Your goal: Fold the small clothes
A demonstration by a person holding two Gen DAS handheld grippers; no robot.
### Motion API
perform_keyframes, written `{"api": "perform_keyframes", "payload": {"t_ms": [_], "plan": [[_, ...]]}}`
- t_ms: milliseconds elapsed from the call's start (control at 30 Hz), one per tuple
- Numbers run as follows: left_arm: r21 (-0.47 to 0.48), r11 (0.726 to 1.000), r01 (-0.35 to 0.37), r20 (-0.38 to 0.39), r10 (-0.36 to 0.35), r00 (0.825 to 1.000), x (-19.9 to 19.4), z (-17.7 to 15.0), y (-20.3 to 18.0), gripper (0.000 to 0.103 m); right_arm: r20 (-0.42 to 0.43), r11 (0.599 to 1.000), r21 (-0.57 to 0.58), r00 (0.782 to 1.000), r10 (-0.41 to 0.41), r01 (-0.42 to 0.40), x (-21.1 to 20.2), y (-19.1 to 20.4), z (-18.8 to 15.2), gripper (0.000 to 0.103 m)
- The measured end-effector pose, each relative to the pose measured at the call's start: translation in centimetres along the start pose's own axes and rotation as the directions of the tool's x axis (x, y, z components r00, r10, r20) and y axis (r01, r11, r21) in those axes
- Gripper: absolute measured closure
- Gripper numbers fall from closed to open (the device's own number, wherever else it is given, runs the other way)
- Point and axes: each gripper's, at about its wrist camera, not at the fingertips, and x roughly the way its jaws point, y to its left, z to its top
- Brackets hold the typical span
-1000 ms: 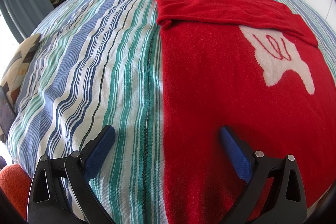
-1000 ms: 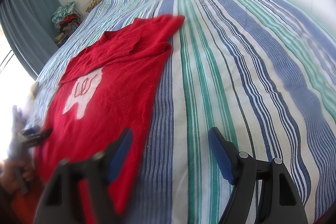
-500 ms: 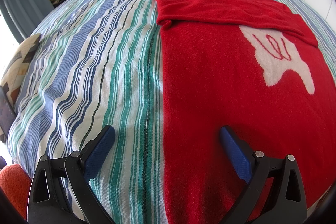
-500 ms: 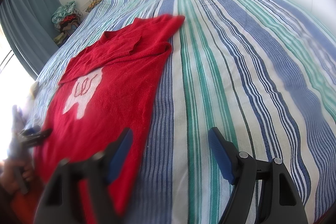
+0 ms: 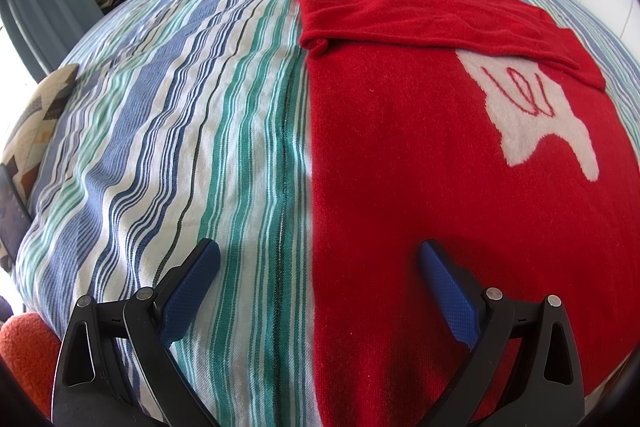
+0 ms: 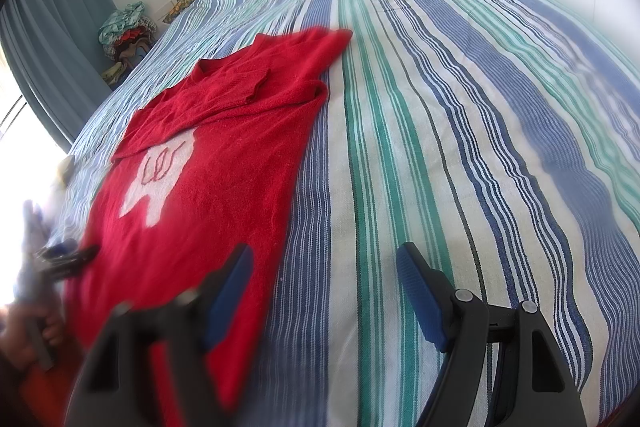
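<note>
Nearest us, the left hand-held gripper (image 5: 318, 259) hangs with its jaws spread wide and nothing between them, straddling the sweater's left edge: one blue pad over the bedspread, the other over red knit. That placing reads as a line-up on the hem corner, ready to pinch it. Over on the other side the right hand-held gripper (image 6: 324, 269) is just as wide and just as empty, its left pad over the sweater's right edge, the right pad over stripes. So each one is posted at a near corner, which looks like the set-up for lifting the hem and carrying it away toward the collar.

The sweater (image 5: 420, 155) lies flat on the bed (image 5: 180, 115), hem near, collar far. Both sleeves are folded in across the chest, which gives a tidy rectangle for that fold.

Writing? None to read: the white patch (image 5: 532, 107) carries only a looping red scribble, no legible letters or brand

Far off by the curtain, a pile of clothes (image 6: 126, 29)
</note>
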Motion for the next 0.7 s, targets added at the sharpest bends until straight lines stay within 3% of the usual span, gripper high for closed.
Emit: {"api": "perform_keyframes", "payload": {"t_ms": [100,167,267,367,400,467,533,600,700], "plan": [[-0.077,0.997,0.031,0.034,-0.029,0.999,-3.0,0.5,2.0,0.004,-0.005,1.0,0.005,1.0,-0.012,0.012,-0.5,-0.1,0.2,0.029],[-0.152,0.978,0.145,0.056,-0.138,0.989,-4.9,0.0,4.1,0.003,0.015,1.0,0.023,1.0,0.003,-0.003,-2.4,-0.2,0.7,0.029],[-0.206,0.925,0.318,-0.008,-0.327,0.945,-5.1,-1.7,5.4,0.004,0.018,0.999,0.037,0.999,0.03,-0.031,-5.3,-0.4,1.0,0.026],[-0.191,0.912,0.363,-0.15,-0.392,0.907,-3.9,-3.8,4.0,0.008,-0.075,0.988,0.101,0.989,0.124,-0.116,-5.9,-1.0,0.2,0.026],[-0.17,0.914,0.368,-0.187,-0.397,0.898,-3.6,-4.3,3.4,0.013,-0.113,0.979,0.139,0.98,0.162,-0.146,-5.8,-1.2,-0.4,0.026],[-0.127,0.927,0.352,-0.225,-0.372,0.901,-3.6,-5.1,2.3,0.014,-0.179,0.952,0.231,0.953,0.244,-0.201,-5.4,-1.7,-1.6,0.025],[-0.119,0.931,0.346,-0.246,-0.365,0.898,-3.6,-5.4,1.8,0.014,-0.232,0.911,0.322,0.911,0.341,-0.259,-4.7,-1.7,-2.8,0.026],[-0.121,0.927,0.354,-0.28,-0.374,0.884,-3.4,-5.5,1.4,0.016,-0.28,0.873,0.384,0.863,0.42,-0.3,-3.9,-1.1,-4.1,0.026],[-0.103,0.919,0.38,-0.338,-0.392,0.856,-3.1,-6.0,0.4,0.032,-0.349,0.877,0.362,0.826,0.443,-0.317,-2.7,1.1,-5.4,0.026]]}}
